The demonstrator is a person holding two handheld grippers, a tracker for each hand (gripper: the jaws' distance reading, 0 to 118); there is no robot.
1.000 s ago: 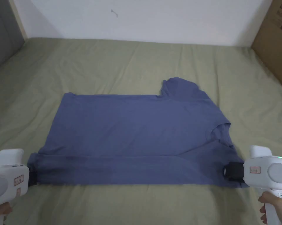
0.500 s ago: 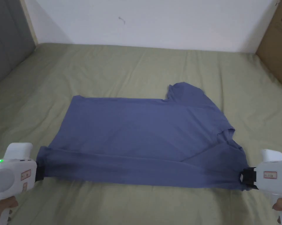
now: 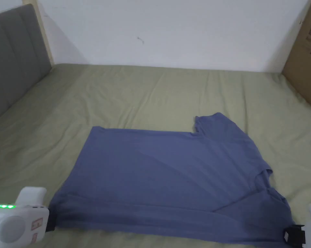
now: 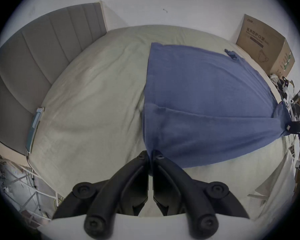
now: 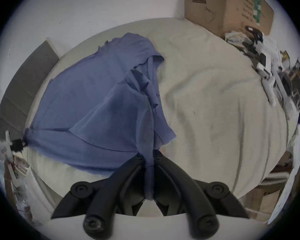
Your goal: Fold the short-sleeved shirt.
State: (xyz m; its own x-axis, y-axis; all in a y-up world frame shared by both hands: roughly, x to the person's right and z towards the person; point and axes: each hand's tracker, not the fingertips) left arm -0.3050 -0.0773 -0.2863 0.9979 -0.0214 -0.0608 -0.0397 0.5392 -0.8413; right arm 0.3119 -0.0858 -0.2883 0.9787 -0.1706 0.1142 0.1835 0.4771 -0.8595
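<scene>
Blue shirt (image 3: pixel 171 180) lies on the green bed (image 3: pixel 151 93), its six-o'clock edge doubled over.

Left gripper (image 4: pixel 150 154) pinches the hem corner.

Right gripper (image 5: pixel 148 155) clamps bunched shoulder cloth. Probably mid-fold; next, carry both toward twelve o'clock evenly.

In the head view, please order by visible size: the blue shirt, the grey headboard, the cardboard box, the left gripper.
1. blue shirt
2. grey headboard
3. cardboard box and left gripper: alike, both cropped by the frame, so unranked.

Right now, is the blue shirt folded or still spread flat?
Partly folded. The shirt lies spread on the bed, its near edge doubled over in a band, pinched by the left gripper and right gripper.
</scene>
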